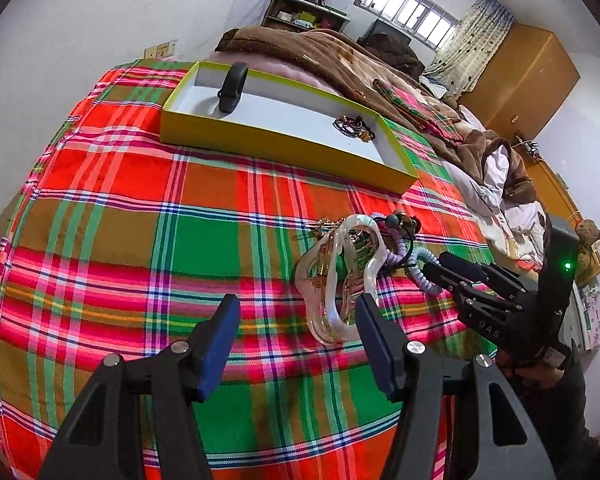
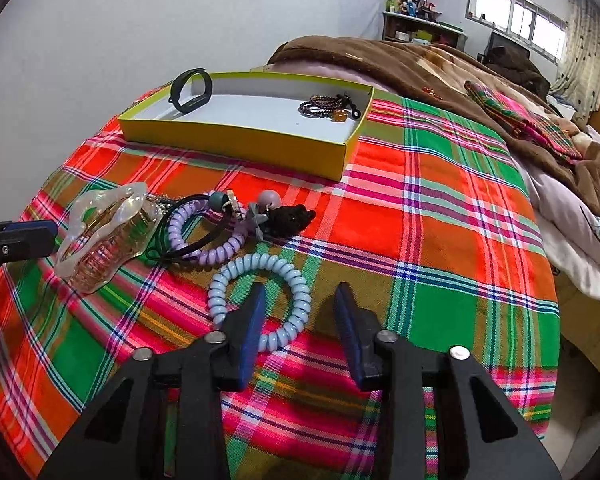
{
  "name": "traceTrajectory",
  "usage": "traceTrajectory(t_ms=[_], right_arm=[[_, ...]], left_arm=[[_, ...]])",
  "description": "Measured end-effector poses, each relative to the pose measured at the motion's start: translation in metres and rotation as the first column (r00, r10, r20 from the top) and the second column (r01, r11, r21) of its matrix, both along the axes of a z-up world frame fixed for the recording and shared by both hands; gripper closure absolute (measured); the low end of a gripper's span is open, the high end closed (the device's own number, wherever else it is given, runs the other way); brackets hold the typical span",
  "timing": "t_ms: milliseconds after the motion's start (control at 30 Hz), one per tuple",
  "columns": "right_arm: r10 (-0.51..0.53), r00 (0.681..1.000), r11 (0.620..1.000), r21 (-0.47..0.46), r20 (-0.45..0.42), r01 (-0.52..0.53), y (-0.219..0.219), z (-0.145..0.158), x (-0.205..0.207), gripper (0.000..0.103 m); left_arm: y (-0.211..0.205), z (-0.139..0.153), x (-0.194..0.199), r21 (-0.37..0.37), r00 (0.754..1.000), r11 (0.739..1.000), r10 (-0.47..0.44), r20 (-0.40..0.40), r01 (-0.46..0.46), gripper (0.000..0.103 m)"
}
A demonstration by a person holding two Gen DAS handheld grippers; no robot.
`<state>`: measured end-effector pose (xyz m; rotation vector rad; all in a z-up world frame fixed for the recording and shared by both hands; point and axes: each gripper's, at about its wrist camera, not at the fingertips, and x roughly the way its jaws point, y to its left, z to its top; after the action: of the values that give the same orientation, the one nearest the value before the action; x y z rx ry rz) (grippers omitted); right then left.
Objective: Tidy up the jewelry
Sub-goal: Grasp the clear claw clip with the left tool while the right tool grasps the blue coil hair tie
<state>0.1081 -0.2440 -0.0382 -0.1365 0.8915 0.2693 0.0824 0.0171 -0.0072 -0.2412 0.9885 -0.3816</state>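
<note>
On a bed covered with a plaid cloth [image 2: 440, 208], a shallow yellow box [image 2: 236, 136] sits at the far side, holding a black band [image 2: 190, 90] at its left end and a dark bead bracelet [image 2: 330, 106] at its right.

Nearer lies a heap of loose pieces: a clear hair claw [image 1: 340, 276], a purple coil tie [image 2: 206, 240] and a pale blue coil tie [image 2: 260, 300].

The left gripper [image 1: 296, 316] stands open, its right finger just beside the hair claw, gripping nothing.

The right gripper [image 2: 300, 312] is open too, its fingers straddling the near right part of the blue tie's ring without pressing it.
</note>
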Motion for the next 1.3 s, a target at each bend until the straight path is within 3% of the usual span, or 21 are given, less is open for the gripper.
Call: traceTrajectory(t_ms=[33, 167, 633, 1000, 1233, 1300], right_arm=[[-0.002, 1.0, 1.0, -0.003, 0.002, 0.002, -0.001, 0.0, -0.001, 0.083], [-0.008, 1.0, 1.0, -0.002, 0.005, 0.008, -0.003, 0.0, -0.002, 0.092], [-0.082, 0.995, 0.995, 0.067, 0.056, 0.078, -0.03, 0.014, -0.012, 0.094], [-0.103, 0.992, 0.99, 0.108, 0.073, 0.095, -0.038, 0.02, -0.017, 0.094], [-0.097, 0.992, 0.99, 0.113, 0.079, 0.088, -0.035, 0.022, -0.019, 0.094], [-0.097, 0.992, 0.989, 0.116, 0.08, 0.087, -0.034, 0.022, -0.019, 0.094]], left_arm=[[-0.001, 0.0, 0.0, 0.002, 1.0, 1.0, 0.001, -0.002, -0.001, 0.042], [-0.004, 0.0, 0.001, 0.007, 1.0, 1.0, 0.001, -0.006, -0.001, 0.042], [-0.018, -0.001, 0.01, 0.036, 1.0, 0.999, 0.0, -0.015, 0.0, 0.042], [-0.037, -0.01, 0.022, 0.164, 1.0, 0.986, -0.002, -0.023, 0.005, 0.042], [-0.041, -0.011, 0.027, 0.178, 1.0, 0.984, -0.008, -0.023, 0.012, 0.043], [-0.044, -0.011, 0.026, 0.192, 1.0, 0.981, -0.011, -0.019, 0.015, 0.047]])
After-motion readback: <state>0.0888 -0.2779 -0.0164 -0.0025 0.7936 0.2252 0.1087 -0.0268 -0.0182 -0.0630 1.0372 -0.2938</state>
